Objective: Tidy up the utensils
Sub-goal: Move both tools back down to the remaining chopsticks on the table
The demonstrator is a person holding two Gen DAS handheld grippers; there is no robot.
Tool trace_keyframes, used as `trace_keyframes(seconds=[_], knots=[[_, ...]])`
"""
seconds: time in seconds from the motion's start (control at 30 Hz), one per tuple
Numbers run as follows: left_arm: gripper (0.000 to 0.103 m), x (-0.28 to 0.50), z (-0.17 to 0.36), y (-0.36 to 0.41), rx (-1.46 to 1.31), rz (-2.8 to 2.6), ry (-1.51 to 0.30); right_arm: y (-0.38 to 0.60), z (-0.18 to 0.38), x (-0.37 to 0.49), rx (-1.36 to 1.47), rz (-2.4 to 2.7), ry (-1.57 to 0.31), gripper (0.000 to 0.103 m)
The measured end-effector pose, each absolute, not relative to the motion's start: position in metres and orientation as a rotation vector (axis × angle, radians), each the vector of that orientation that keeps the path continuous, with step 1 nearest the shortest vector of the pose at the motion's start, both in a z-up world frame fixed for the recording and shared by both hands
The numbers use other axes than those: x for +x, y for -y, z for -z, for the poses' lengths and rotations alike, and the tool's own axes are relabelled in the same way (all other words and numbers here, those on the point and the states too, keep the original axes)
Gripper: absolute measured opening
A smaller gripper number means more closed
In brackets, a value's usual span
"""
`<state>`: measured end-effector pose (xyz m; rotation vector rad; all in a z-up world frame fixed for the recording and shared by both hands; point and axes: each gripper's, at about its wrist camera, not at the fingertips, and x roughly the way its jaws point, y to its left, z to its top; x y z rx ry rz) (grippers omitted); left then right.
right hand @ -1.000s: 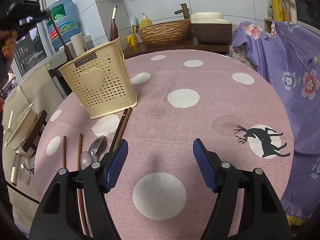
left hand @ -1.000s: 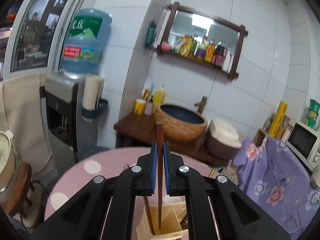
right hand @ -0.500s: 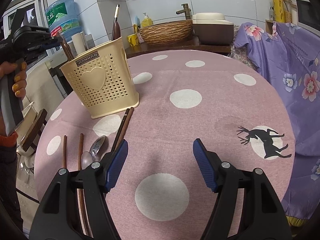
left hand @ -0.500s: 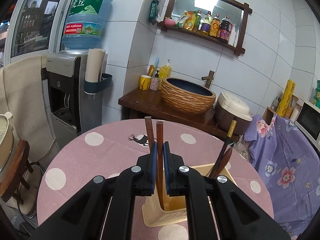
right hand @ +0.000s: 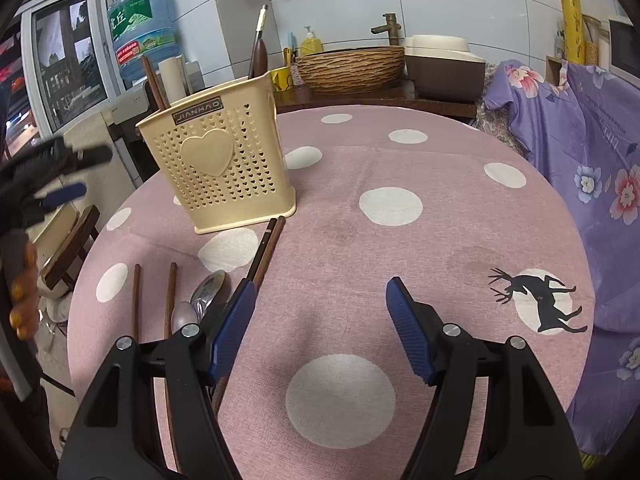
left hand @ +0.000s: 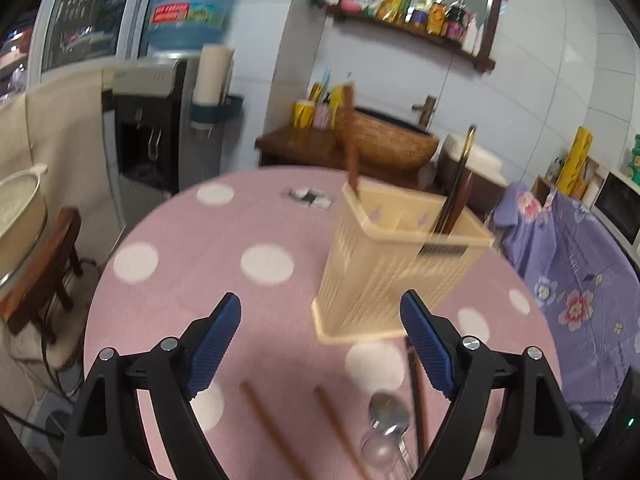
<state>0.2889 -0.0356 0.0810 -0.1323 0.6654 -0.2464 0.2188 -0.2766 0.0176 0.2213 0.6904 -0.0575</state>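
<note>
A cream perforated utensil basket (left hand: 396, 268) (right hand: 224, 168) stands on the pink polka-dot table (right hand: 400, 240). Brown chopsticks (left hand: 351, 140) (right hand: 154, 80) and a dark-handled utensil (left hand: 456, 200) (right hand: 258, 48) stand in it. Two brown chopsticks (right hand: 154, 304) (left hand: 276, 432), two metal spoons (right hand: 200, 300) (left hand: 386, 428) and a dark chopstick pair (right hand: 266, 248) (left hand: 416, 392) lie on the table in front of it. My left gripper (left hand: 320, 340) is open and empty, above the table before the basket. My right gripper (right hand: 320, 328) is open and empty over the table's near side.
A water dispenser (left hand: 160, 120) stands behind the table on the left. A wooden counter holds a woven basin (right hand: 352, 66) and a rice cooker (right hand: 444, 66). A purple floral cloth (right hand: 592, 160) covers furniture on the right. A stool with a pot (left hand: 24, 232) stands left.
My left gripper let go of the chopstick, which now stands in the basket, opened, and pulled back and down toward the utensils on the table. My right gripper stayed still.
</note>
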Motion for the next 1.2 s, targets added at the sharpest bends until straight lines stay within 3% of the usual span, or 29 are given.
trace_keyframes(seconds=[0.13,0.17,0.3,0.47,1.07,1.2], knots=[[0.09,0.274,-0.063,0.018,-0.132,0.172,-0.673,0.271,-0.018,0.216,0.192,0.096,-0.63,0.096],[0.091,0.271,-0.06,0.014,-0.134,0.151,-0.665,0.27,-0.019,0.214,0.174,0.102,-0.612,0.097],[0.094,0.259,-0.051,0.002,-0.163,0.114,-0.648,0.255,-0.021,0.217,0.051,0.048,-0.608,0.097],[0.095,0.249,-0.041,-0.002,-0.144,0.098,-0.653,0.254,-0.016,0.219,0.092,0.039,-0.64,0.097],[0.095,0.242,-0.003,0.008,-0.06,0.101,-0.849,0.252,0.002,0.222,0.093,0.033,-0.729,0.097],[0.081,0.248,0.003,0.016,-0.048,0.111,-0.88,0.25,0.003,0.227,0.079,0.029,-0.748,0.097]])
